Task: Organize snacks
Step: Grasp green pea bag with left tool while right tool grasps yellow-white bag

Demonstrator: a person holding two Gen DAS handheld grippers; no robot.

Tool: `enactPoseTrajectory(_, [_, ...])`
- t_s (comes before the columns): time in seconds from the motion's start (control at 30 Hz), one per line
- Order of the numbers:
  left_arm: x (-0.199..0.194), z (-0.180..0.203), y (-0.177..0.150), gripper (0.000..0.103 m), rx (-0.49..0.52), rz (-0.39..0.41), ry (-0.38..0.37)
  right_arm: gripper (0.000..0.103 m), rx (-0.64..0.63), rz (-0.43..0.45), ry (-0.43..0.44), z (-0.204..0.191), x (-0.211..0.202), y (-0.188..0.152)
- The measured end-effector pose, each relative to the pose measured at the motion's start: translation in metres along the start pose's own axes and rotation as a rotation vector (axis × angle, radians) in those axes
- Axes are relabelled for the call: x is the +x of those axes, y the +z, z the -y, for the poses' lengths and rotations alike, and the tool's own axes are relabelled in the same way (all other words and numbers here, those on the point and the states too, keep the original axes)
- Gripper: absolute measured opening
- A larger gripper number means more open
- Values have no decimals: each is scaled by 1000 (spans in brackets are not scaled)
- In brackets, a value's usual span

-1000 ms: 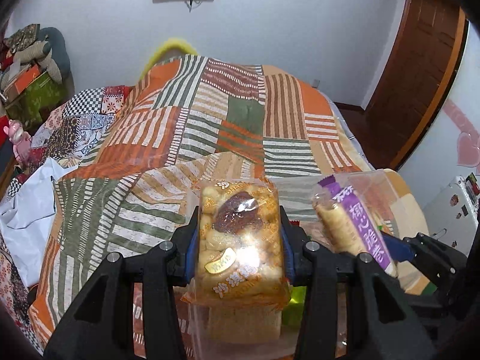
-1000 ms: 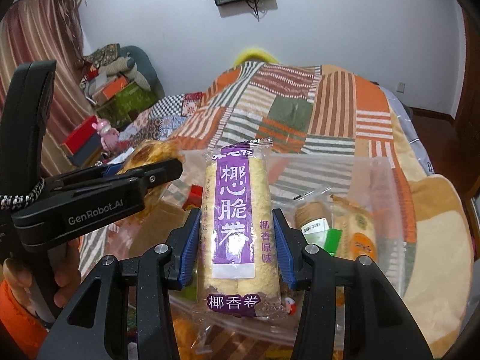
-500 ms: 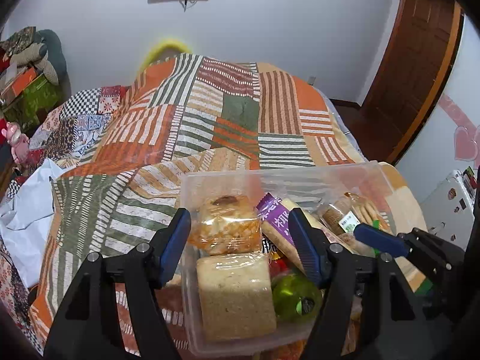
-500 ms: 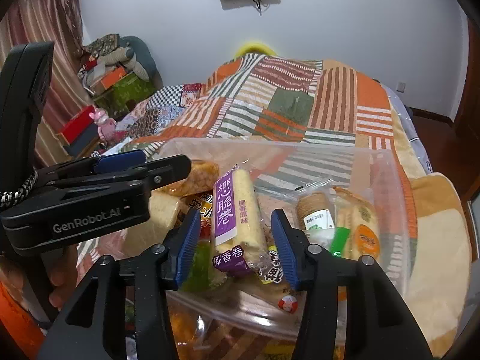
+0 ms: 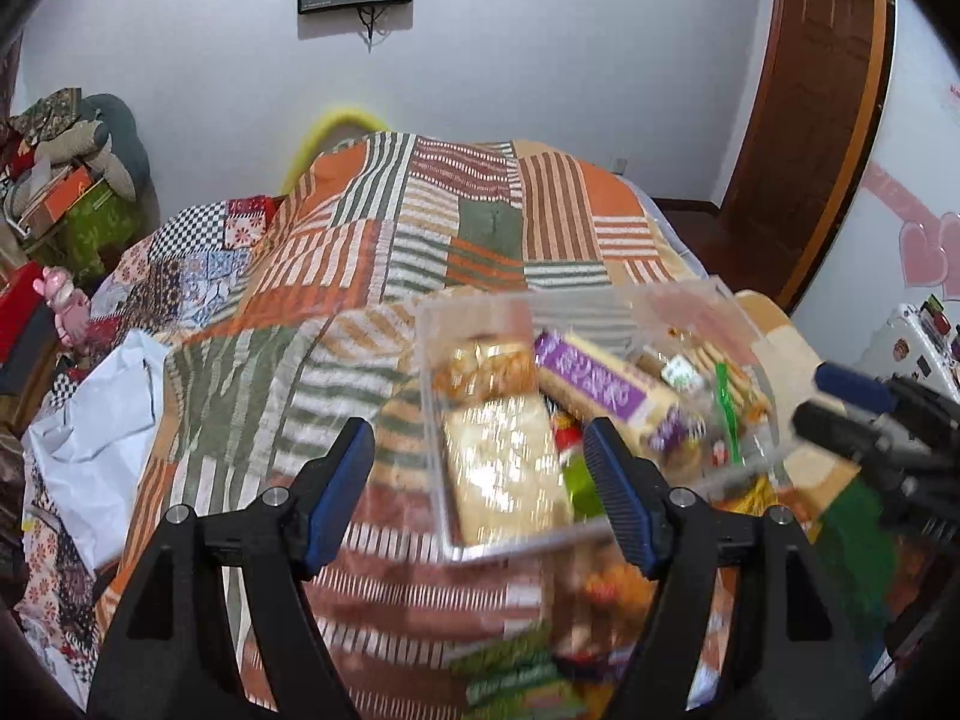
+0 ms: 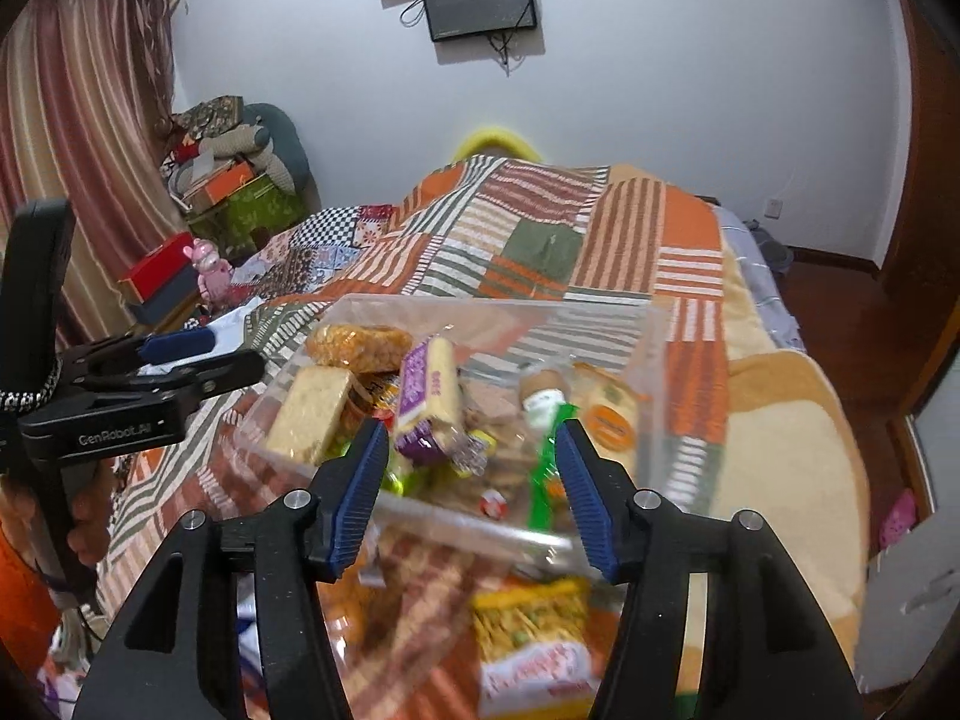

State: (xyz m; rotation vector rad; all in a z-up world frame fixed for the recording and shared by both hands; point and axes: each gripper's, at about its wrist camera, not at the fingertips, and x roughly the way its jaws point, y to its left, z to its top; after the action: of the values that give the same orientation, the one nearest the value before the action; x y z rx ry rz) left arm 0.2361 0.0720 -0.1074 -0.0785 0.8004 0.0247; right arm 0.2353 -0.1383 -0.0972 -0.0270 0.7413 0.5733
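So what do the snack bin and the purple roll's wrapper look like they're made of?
Bin: looks like clear, glossy rigid plastic; the quilt stripes show through its walls and it keeps straight edges. Purple roll wrapper: probably thin shiny plastic film, printed purple, crinkled at the sealed end.

2 wrist views angled down, close above the same clear bin (image 5: 690, 300) (image 6: 651, 372) on bed.

Black plastic left gripper (image 5: 480, 492) and right gripper (image 6: 471, 489) with ribbed blue pads (image 6: 360, 498), silver screws, white "GenRobot.AI" lettering, braided black-and-white cord; orange sleeve (image 6: 24, 600) at lower left.
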Motion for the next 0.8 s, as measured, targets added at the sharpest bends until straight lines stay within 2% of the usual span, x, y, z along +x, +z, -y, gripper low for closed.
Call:
enactPoseTrajectory(0.1, [-5, -4, -15, 76, -11, -25, -10, 57, 5, 1, -7, 5, -10, -7])
enactPoseTrajectory(0.37, [-3, -11, -57, 76, 9, -96, 19, 66, 13, -35, -40, 21, -22, -36])
enactPoseTrajectory(0.6, [14, -13, -88, 76, -13, -183, -8, 66, 19, -157, -41, 30, 0, -66])
enactPoseTrajectory(0.8, [24, -5, -103, 77, -7, -203, -21, 66, 24, -223, -25, 31, 18, -78])
